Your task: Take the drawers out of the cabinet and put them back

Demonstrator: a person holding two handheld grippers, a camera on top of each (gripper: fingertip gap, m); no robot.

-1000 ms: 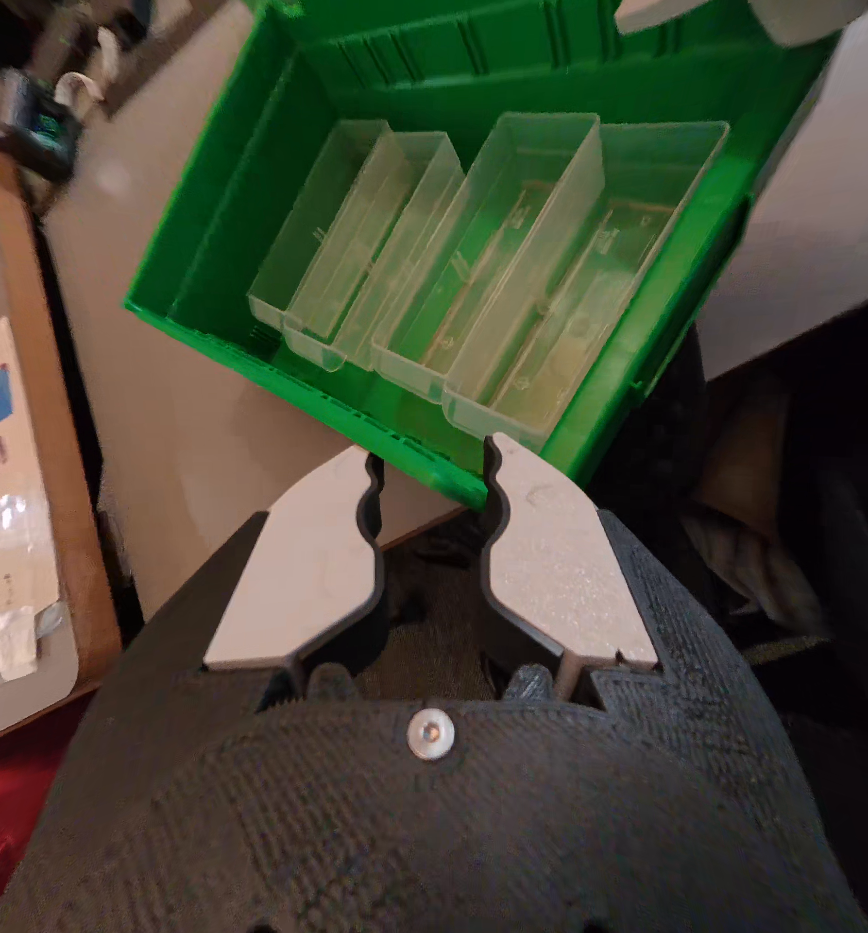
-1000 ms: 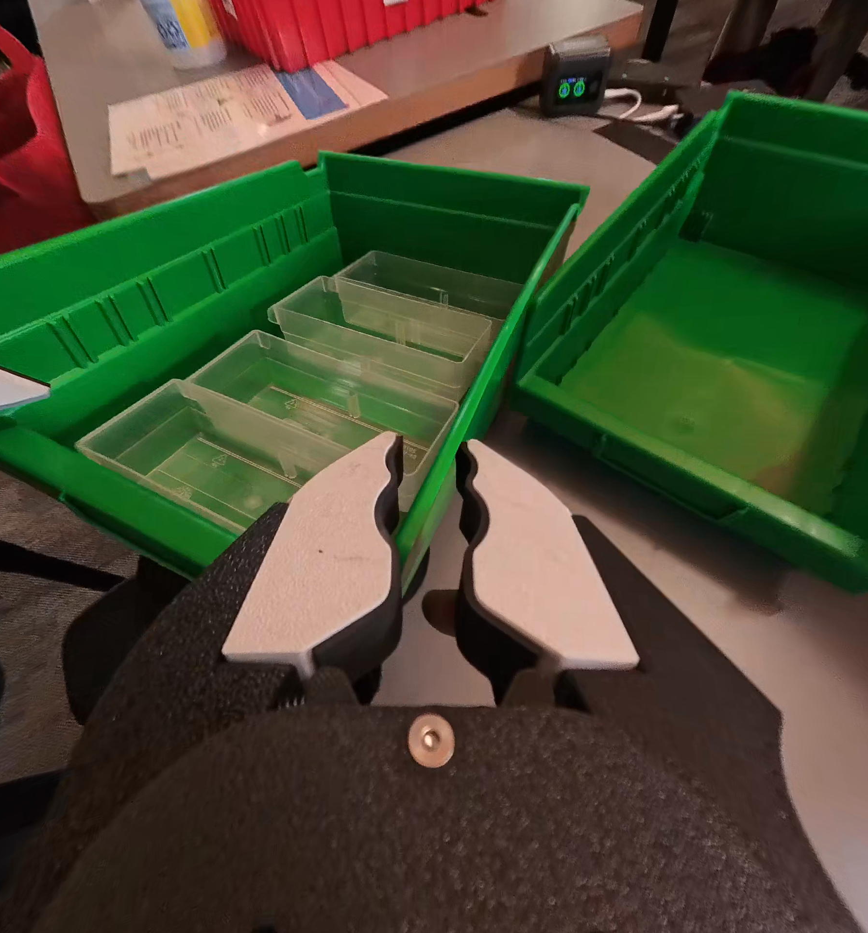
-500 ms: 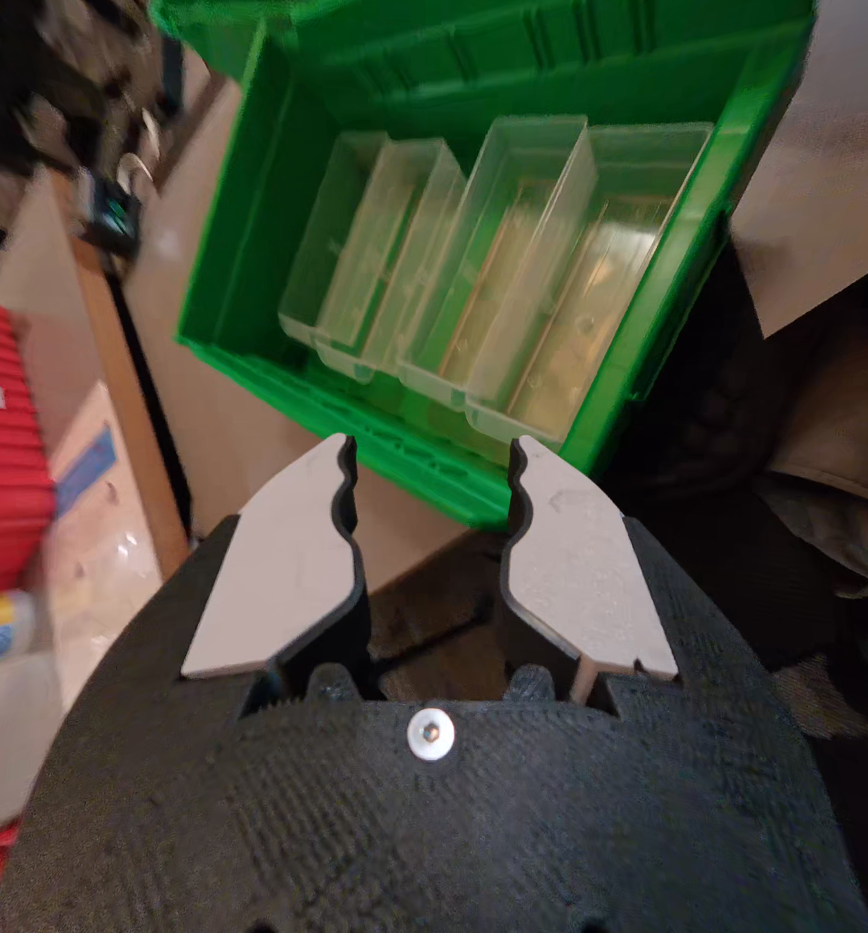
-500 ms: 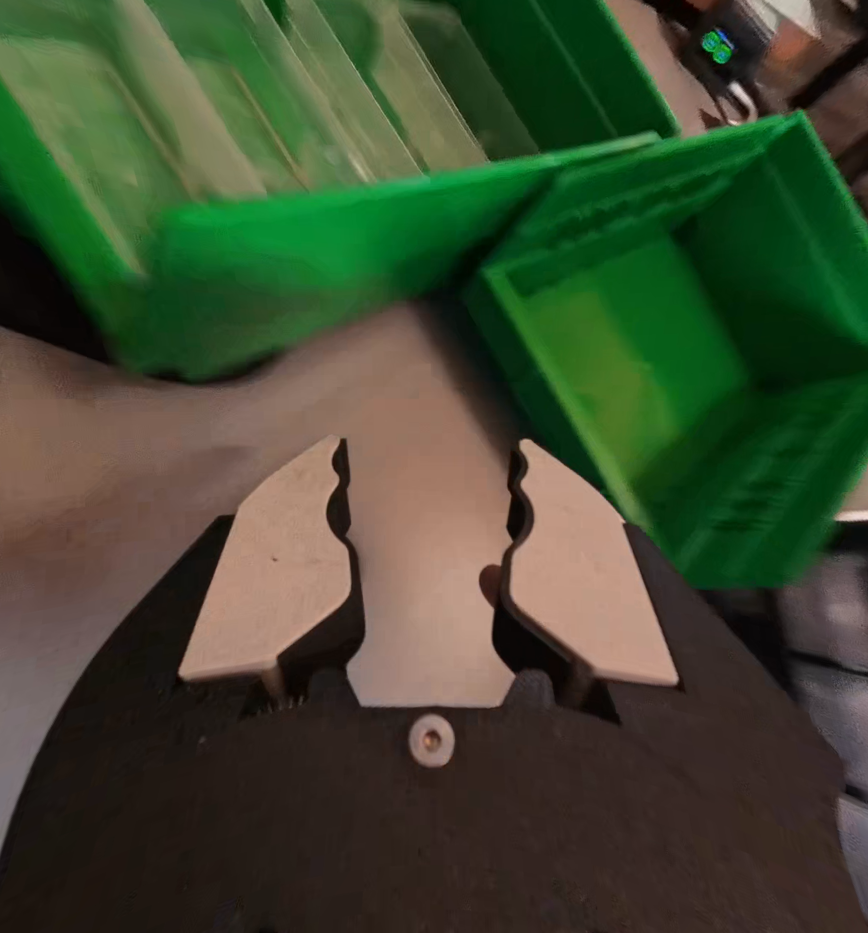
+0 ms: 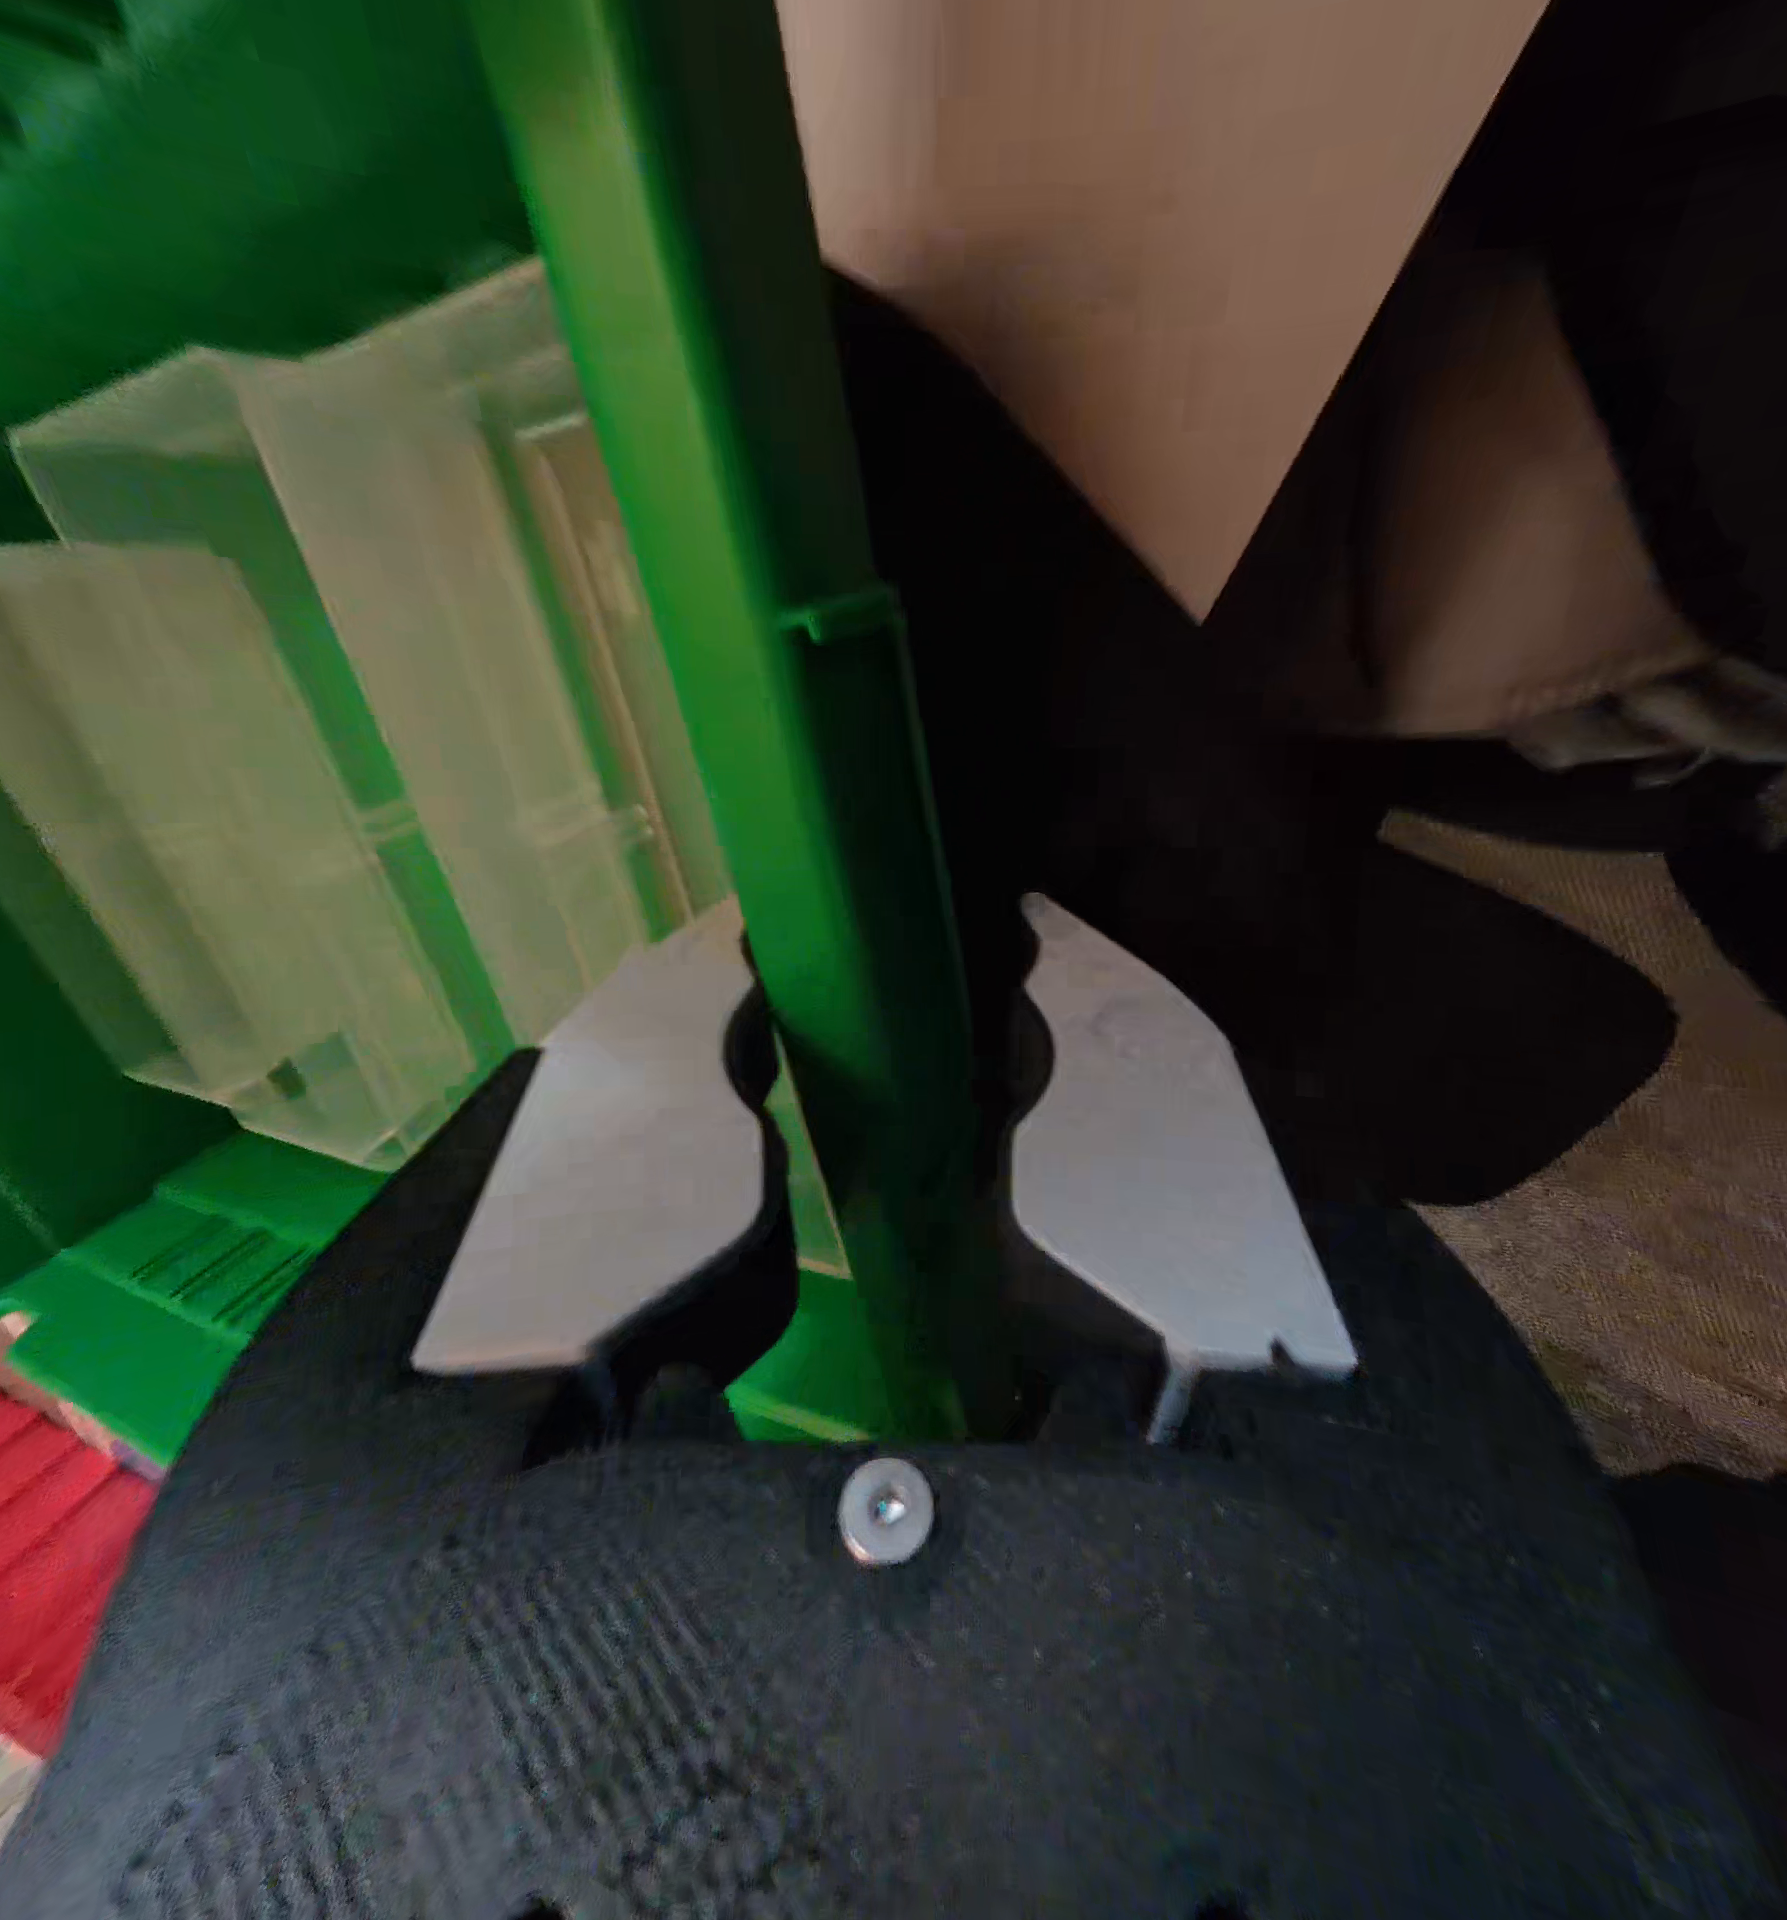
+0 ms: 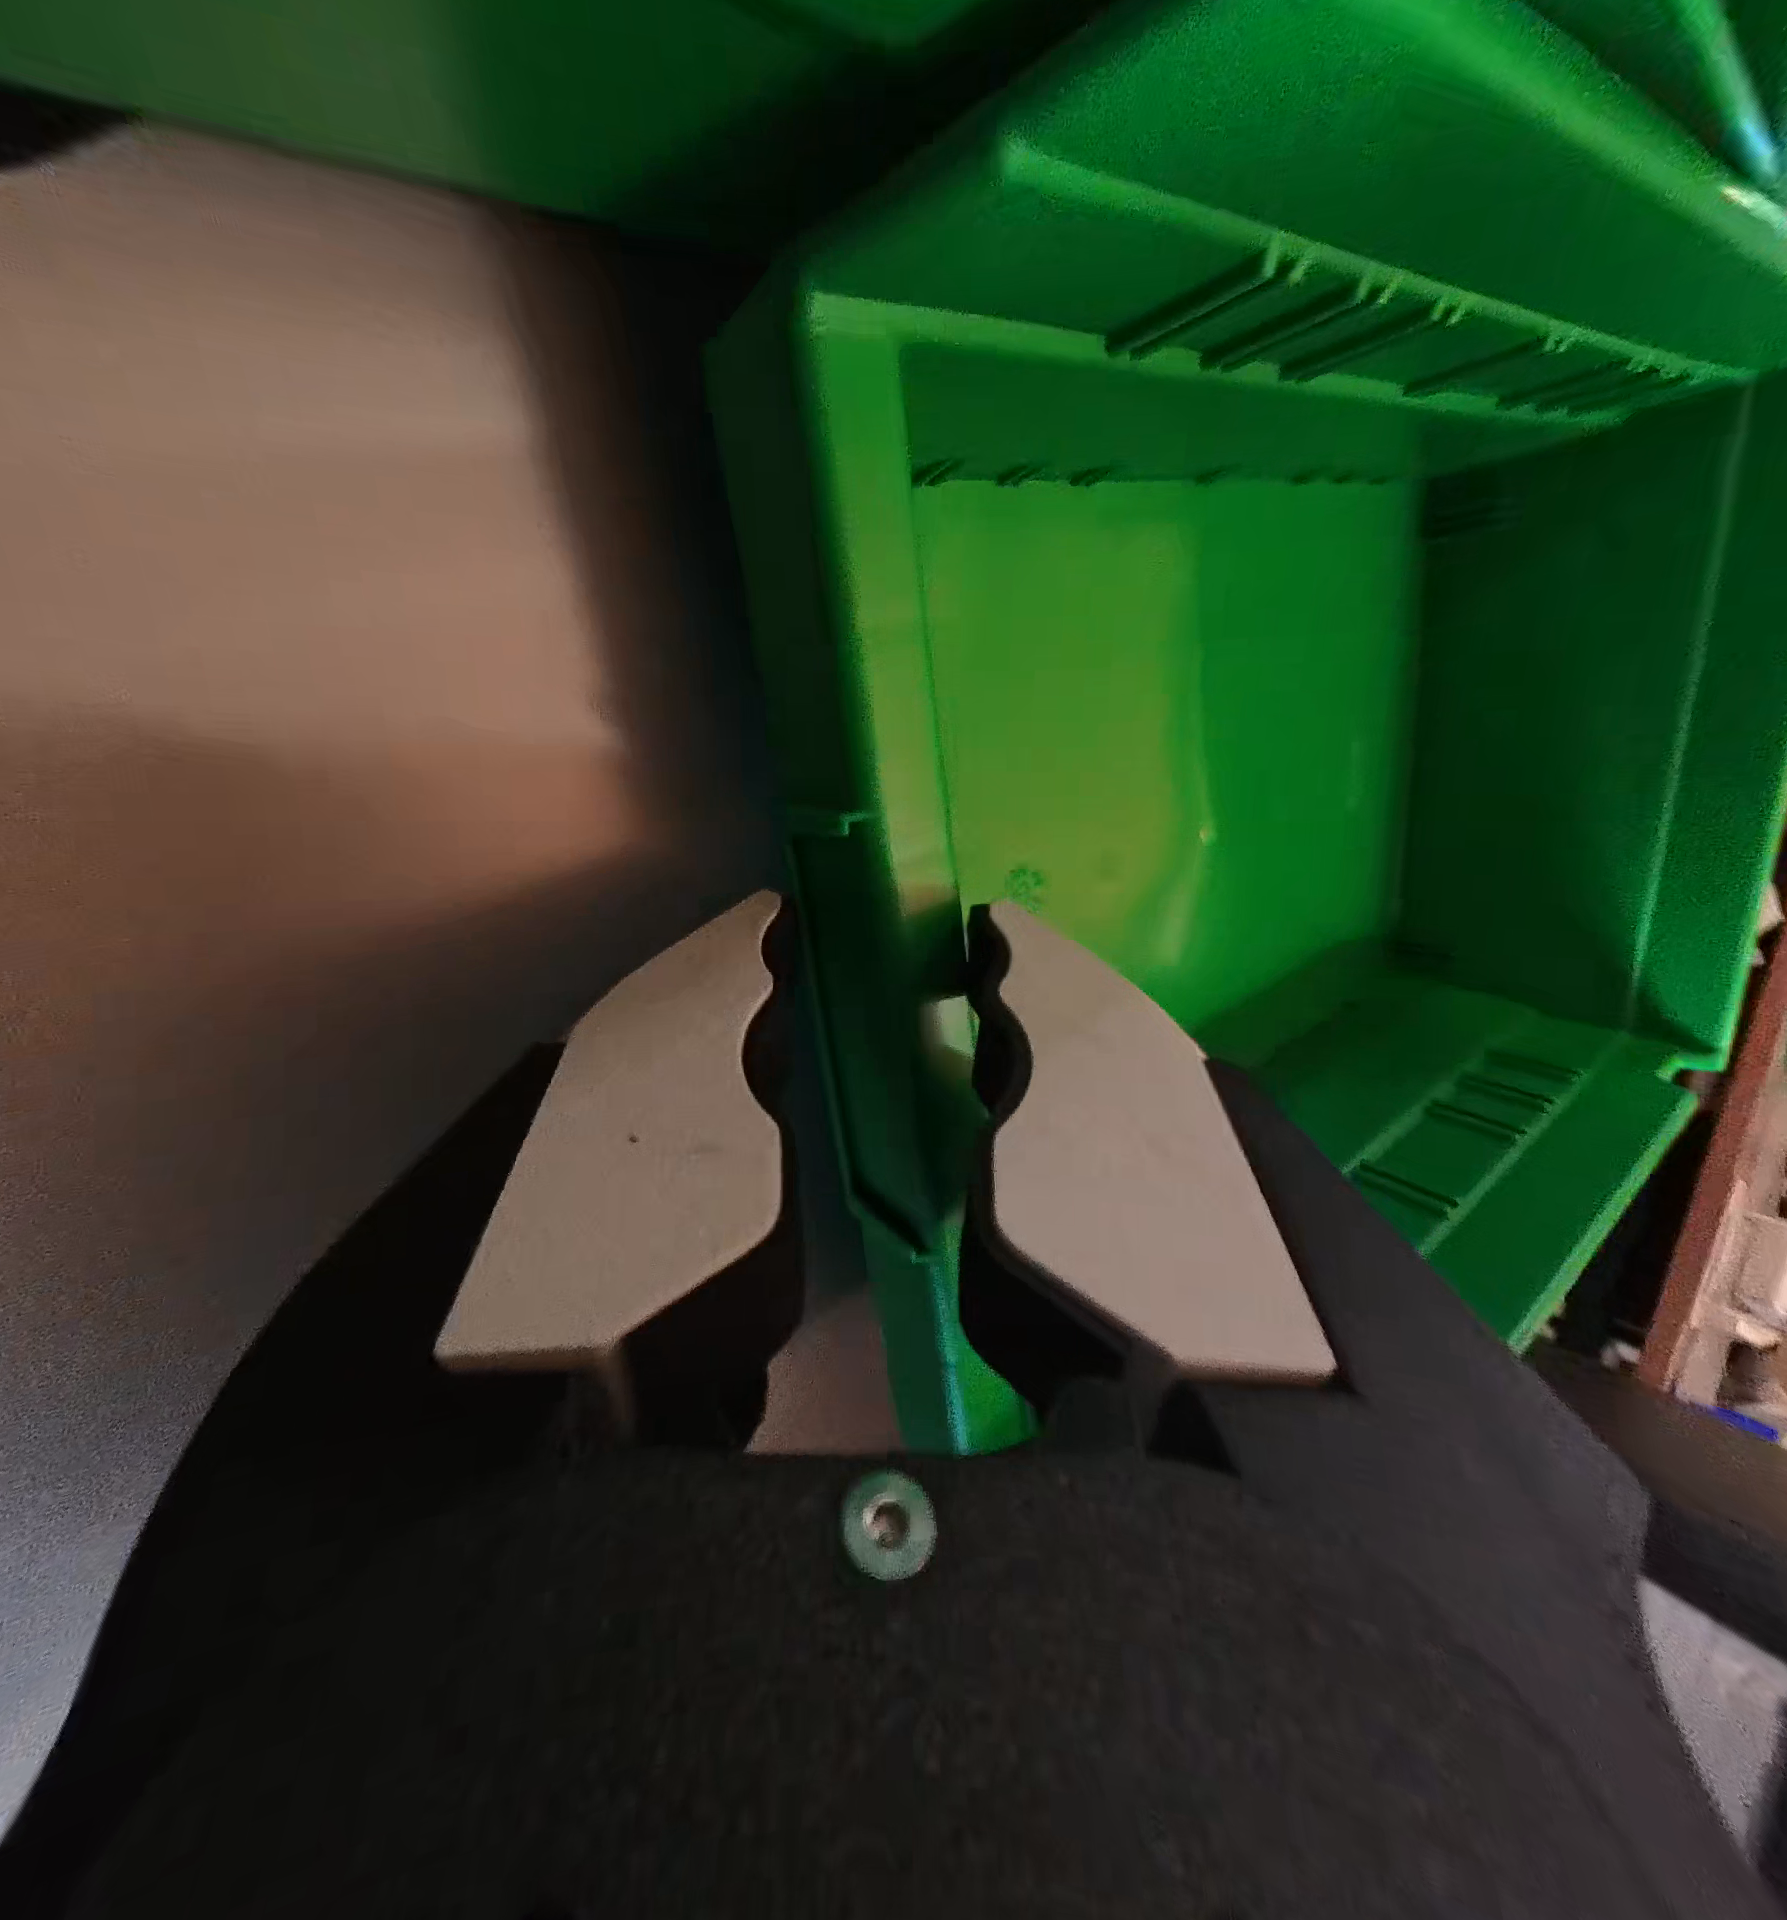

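Note:
In the left wrist view a green bin (image 5: 660,416) holds several clear plastic drawers (image 5: 297,727) standing side by side. My left gripper (image 5: 884,935) straddles this bin's side wall, one finger inside and one outside, and is closed on it. In the right wrist view a second green bin (image 6: 1554,727) is empty. My right gripper (image 6: 873,925) straddles its left wall near the front corner and is closed on it. The underside of the first bin (image 6: 453,94) shows along the top. No cabinet is in view.
Both bins rest on a tan tabletop (image 6: 245,520), whose edge (image 5: 1128,260) runs just right of the drawer bin. Beyond it are a dark shape and carpet (image 5: 1595,1247). A red ribbed item (image 5: 16,1558) lies lower left. A brown upright post (image 6: 1762,1039) stands right of the empty bin.
Both grippers opened and let go of the drawer bin, then moved in. The left now closes on the drawer bin's side wall, the right on the empty bin's wall.

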